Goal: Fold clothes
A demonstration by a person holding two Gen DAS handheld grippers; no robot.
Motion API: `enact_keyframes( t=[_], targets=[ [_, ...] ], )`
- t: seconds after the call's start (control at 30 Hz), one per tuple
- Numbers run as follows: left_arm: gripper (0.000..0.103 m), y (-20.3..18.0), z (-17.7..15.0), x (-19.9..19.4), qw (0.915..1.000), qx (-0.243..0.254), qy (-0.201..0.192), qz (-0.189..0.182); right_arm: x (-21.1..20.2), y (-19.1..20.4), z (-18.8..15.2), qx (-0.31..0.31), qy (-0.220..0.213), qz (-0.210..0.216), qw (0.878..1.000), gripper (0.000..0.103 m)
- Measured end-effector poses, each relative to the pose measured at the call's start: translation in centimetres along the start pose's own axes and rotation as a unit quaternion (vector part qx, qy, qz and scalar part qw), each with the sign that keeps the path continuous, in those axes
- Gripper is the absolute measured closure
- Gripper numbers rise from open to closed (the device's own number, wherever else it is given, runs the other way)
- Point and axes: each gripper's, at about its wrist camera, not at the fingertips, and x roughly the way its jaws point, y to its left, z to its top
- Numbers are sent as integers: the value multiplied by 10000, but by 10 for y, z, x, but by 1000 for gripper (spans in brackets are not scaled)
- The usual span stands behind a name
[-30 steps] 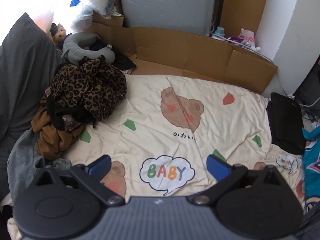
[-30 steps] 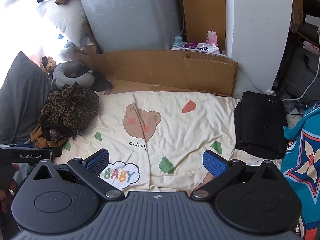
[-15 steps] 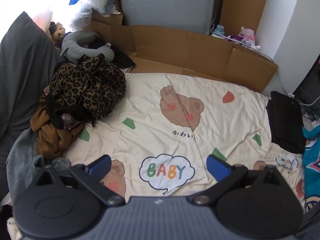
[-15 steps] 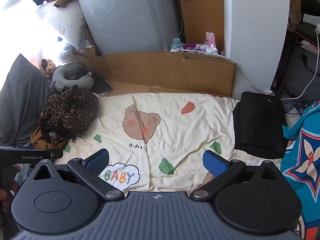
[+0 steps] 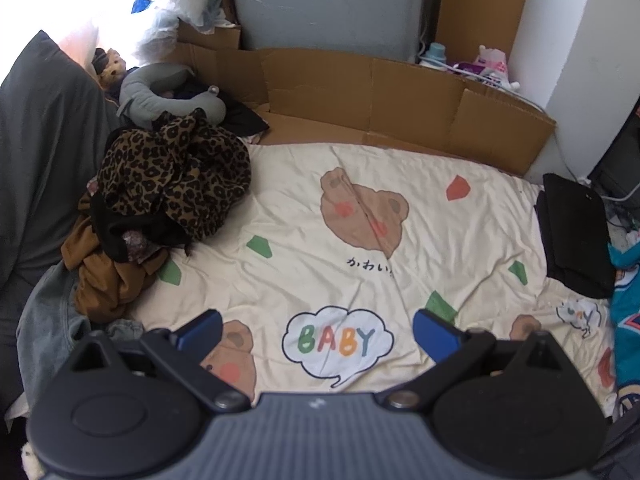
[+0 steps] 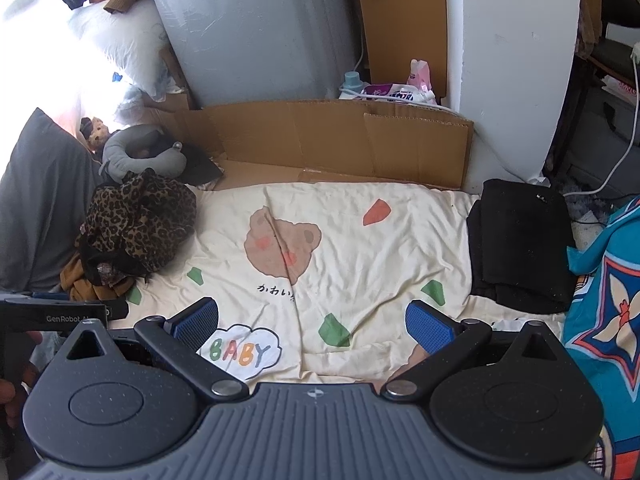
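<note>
A heap of unfolded clothes lies at the left edge of a cream bear-print sheet (image 5: 360, 216): a leopard-print garment (image 5: 176, 176) on top, a brown garment (image 5: 104, 280) below it. The heap also shows in the right wrist view (image 6: 136, 224). A folded black garment (image 5: 576, 232) lies at the sheet's right edge, seen too in the right wrist view (image 6: 520, 240). My left gripper (image 5: 318, 330) is open and empty above the sheet's near part. My right gripper (image 6: 312, 320) is open and empty above the sheet. The left gripper's body (image 6: 52, 316) shows at the right view's left edge.
A grey pillow (image 5: 44, 168) stands left of the heap, with a grey neck pillow (image 5: 168, 96) behind it. Flattened cardboard (image 5: 400, 104) lines the far edge. A blue patterned cloth (image 6: 608, 300) lies at the right. A white pillar (image 6: 512, 60) and cables stand at the back right.
Both grippers have drifted slightly; the scene sits a little lower in both views. Both stay open and empty, and no garment has moved.
</note>
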Motion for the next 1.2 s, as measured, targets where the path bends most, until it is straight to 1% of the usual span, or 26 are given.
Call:
enact_keyframes(
  t=[0.07,0.17,0.2,0.33,0.43,0.5,0.53,0.6,0.77,0.9,1.0,1.03,1.1,1.13,1.17,1.2],
  targets=[
    [1,1,0,0,10000,-44,23,-23,-1,-1,0,104,-3,-53,9999,0],
    [1,2,1,1,9999,-89,78,-21,-3,-1,0,217,18,7,9998,0],
    [2,1,1,1,9999,-68,92,-28,-3,1,0,222,32,-58,9997,0],
    [3,1,4,-2,9998,-84,99,-179,-4,4,0,206,27,-63,9998,0],
    [3,2,5,-8,9998,77,-26,-157,-6,6,1,193,20,-51,9998,0],
    [6,6,7,-11,9998,56,-67,-159,-7,6,3,172,2,-51,9998,0],
    [9,9,8,-12,9998,16,-63,-204,-7,6,3,138,-14,-84,9999,0],
    [10,16,11,-12,9994,-93,-29,-322,-8,7,5,128,-40,-107,9999,0],
    [10,33,20,-13,9994,-160,-146,-285,-8,9,10,146,-100,-69,9998,0],
    [10,53,26,-13,9986,-306,-218,-359,-6,13,13,120,-158,-47,9998,0],
    [11,68,30,-10,9989,-311,-271,-214,-7,17,15,3,-433,-153,9989,0],
    [13,73,30,-9,9989,-320,-285,-207,-6,18,15,-35,-518,-187,9985,0],
    [13,83,31,-7,9984,-358,-334,-268,-2,19,16,13,-548,-117,9984,0],
    [11,89,32,-6,9980,-403,-366,-321,0,18,17,59,-561,-73,9984,0],
    [6,96,31,-5,9970,-513,-413,-399,3,18,17,96,-573,-36,9983,0],
    [3,104,32,-4,9958,-646,-463,-458,5,19,17,86,-581,-37,9983,0]
  ],
)
